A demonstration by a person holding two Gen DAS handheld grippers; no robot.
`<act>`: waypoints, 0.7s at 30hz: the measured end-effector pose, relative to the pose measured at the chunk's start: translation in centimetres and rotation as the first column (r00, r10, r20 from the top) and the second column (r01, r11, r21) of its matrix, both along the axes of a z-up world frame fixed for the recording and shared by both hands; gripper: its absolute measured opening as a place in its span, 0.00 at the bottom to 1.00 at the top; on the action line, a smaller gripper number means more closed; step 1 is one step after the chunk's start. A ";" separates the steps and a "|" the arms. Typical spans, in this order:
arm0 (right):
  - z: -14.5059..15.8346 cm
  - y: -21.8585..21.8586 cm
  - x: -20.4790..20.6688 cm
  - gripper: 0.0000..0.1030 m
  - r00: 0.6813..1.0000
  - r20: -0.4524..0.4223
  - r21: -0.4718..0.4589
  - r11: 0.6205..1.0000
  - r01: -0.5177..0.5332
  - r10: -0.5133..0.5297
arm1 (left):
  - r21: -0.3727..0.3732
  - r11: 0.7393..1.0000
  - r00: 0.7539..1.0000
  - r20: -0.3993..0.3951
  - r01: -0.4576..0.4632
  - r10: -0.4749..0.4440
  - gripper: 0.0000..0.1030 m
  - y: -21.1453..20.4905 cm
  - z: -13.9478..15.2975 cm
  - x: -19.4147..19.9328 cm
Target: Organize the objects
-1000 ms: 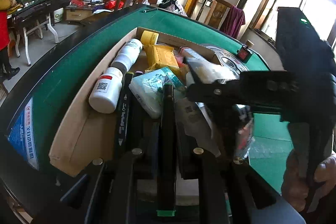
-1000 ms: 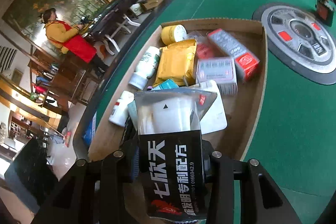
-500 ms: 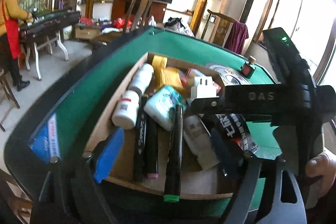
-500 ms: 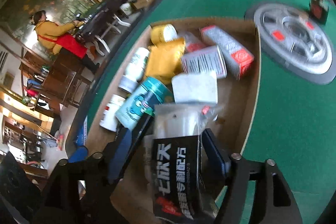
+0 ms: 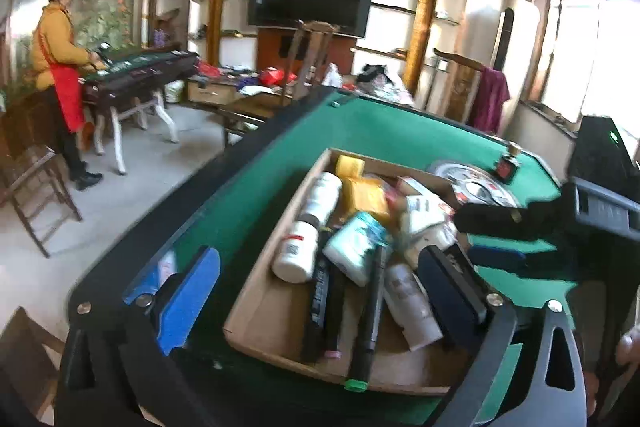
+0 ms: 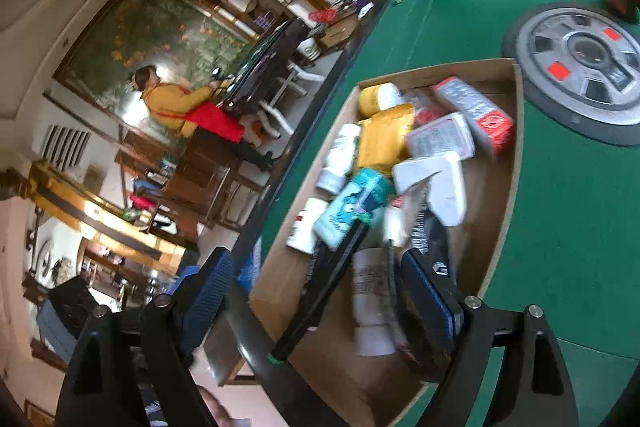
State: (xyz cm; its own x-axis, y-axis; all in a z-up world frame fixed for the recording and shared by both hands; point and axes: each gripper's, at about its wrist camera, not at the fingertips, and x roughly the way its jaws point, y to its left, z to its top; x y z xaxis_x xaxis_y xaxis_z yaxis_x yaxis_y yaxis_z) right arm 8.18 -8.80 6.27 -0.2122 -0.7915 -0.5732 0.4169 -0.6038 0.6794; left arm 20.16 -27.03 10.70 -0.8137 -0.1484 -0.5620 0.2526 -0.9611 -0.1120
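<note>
Black sachet (image 6: 430, 239) now lies in the cardboard box (image 5: 260, 311), released a second ago by the right hand-held gripper (image 6: 316, 291), now wide open and empty. Left hand-held gripper (image 5: 320, 291) also wide open after dropping the green-capped marker (image 5: 370, 311). Box on green surface (image 5: 280, 147) also holds bottles, cartons and pouches in a jumble.
</note>
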 end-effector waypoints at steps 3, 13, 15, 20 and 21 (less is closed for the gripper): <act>0.1 0.7 0.4 0.88 0.999 -0.022 0.033 0.999 0.041 -0.041 | -0.047 0.998 0.999 -0.010 -0.038 0.038 1.00 0.2 0.8 0.1; 2.9 1.3 4.2 0.91 0.951 -0.276 0.233 0.951 0.205 -0.138 | -0.085 0.993 0.995 0.050 -0.084 0.088 1.00 1.7 1.7 -1.2; 3.3 1.5 4.8 0.92 0.941 -0.313 0.263 0.940 0.219 -0.132 | -0.088 0.992 0.993 0.070 -0.089 0.095 1.00 2.0 1.5 -1.5; 3.6 2.1 6.0 0.92 0.898 -0.415 0.321 0.899 0.297 -0.148 | -0.116 0.989 0.991 0.083 -0.093 0.103 1.00 2.7 1.5 -1.3; 3.6 2.2 6.1 0.92 0.888 -0.433 0.330 0.889 0.319 -0.158 | -0.130 0.987 0.991 0.082 -0.098 0.109 1.00 2.9 1.6 -1.2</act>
